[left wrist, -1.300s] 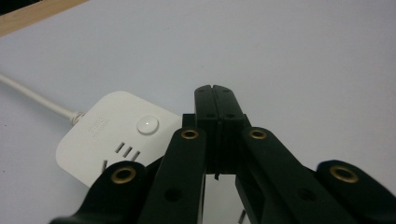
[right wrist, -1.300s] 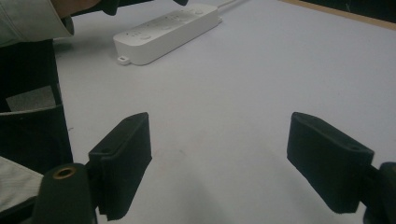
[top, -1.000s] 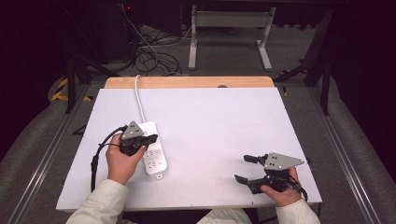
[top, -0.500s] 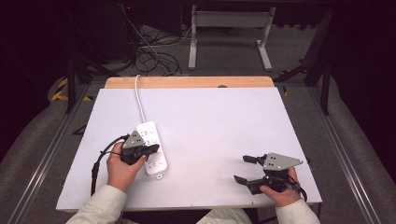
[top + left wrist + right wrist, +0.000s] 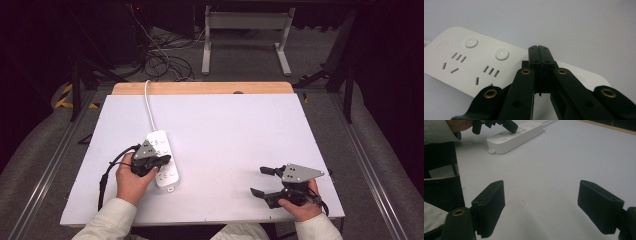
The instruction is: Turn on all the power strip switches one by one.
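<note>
A white power strip [image 5: 170, 176] lies on the left part of the white table top [image 5: 240, 135], its white cord [image 5: 148, 102] running to the far edge. The left gripper [image 5: 165, 161] is shut, its jaws pressed together with nothing between them. In the left gripper view its tips [image 5: 539, 47] point down at the top face of the strip [image 5: 461, 62], beside a round button [image 5: 502, 54]. The right gripper [image 5: 258, 181] is held open near the front right edge, and its wide-apart jaws [image 5: 546, 205] frame bare table. Farther off, the right gripper view shows the strip [image 5: 524, 131] and the left gripper [image 5: 512, 129].
A wooden strip [image 5: 202, 88] borders the table's far edge. Beyond it on the dark floor are loose cables [image 5: 165, 60] and a metal stand [image 5: 245, 30]. A black cable [image 5: 107, 172] trails from the left gripper across the table's left side.
The left gripper has slid a little along the power strip toward the person. The right gripper and the strip have stayed put.
</note>
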`<state>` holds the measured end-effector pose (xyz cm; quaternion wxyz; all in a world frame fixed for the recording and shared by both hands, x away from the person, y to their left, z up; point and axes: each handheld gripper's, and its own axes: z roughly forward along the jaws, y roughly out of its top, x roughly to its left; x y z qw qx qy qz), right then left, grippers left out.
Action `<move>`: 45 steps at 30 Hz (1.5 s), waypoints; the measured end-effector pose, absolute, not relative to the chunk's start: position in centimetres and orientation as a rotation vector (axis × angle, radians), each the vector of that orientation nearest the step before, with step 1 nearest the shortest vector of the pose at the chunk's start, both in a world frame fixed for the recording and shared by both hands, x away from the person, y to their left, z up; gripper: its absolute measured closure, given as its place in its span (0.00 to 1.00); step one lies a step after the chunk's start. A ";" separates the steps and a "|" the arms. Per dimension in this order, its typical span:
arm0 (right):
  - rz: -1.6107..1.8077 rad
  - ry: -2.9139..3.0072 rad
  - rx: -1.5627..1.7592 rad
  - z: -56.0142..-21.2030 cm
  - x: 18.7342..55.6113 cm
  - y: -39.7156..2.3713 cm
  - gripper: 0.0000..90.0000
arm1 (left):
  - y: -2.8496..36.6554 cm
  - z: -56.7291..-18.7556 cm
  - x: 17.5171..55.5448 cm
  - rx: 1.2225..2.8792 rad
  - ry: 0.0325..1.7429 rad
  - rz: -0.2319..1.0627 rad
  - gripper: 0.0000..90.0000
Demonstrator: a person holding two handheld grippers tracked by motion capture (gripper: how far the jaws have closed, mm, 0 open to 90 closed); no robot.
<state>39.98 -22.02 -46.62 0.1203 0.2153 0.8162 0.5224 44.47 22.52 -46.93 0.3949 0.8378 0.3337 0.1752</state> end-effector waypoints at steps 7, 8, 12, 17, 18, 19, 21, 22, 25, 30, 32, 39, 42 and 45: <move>1.524 2.391 0.630 -46.7 39.9 -21.9 0.25 | 22.5 -47.0 44.5 2.123 0.839 0.443 1.00; 1.524 2.391 0.628 -46.7 40.0 -21.9 0.25 | 22.5 -47.0 44.5 2.122 0.839 0.442 1.00; 1.525 2.392 0.629 -46.7 39.9 -21.9 0.25 | 22.6 -47.1 44.6 2.123 0.837 0.446 1.00; 1.518 2.397 0.626 -46.7 39.9 -21.9 0.25 | 22.6 -47.1 44.6 2.129 0.825 0.451 1.00; 1.518 2.398 0.625 -46.7 39.9 -21.9 0.25 | 22.6 -47.1 44.6 2.130 0.825 0.449 1.00; 1.521 2.397 0.625 -46.7 39.9 -21.9 0.25 | 22.6 -47.1 44.6 2.129 0.826 0.450 1.00; 1.520 2.398 0.625 -46.7 40.0 -21.9 0.25 | 22.5 -47.1 44.5 2.136 0.823 0.471 1.00; 1.520 2.399 0.626 -46.7 39.9 -21.9 0.25 | 22.5 -47.1 44.5 2.140 0.818 0.481 1.00; 1.521 2.398 0.622 -46.7 39.9 -21.9 0.25 | 22.4 -47.1 44.4 2.149 0.813 0.493 1.00; 1.523 2.398 0.623 -46.7 39.9 -21.8 0.25 | 22.4 -47.1 44.5 2.149 0.815 0.493 1.00; 1.523 2.399 0.622 -46.7 39.9 -21.8 0.25 | 22.4 -47.1 44.5 2.151 0.820 0.487 1.00; 1.523 2.403 0.617 -46.7 39.9 -21.8 0.25 | 22.2 -47.1 44.7 2.159 0.830 0.473 1.00; 1.523 2.403 0.618 -46.7 39.9 -21.8 0.25 | 22.1 -47.1 44.7 2.159 0.834 0.475 1.00; 1.523 2.404 0.617 -46.7 39.9 -21.8 0.25 | 22.0 -47.0 44.7 2.169 0.835 0.484 1.00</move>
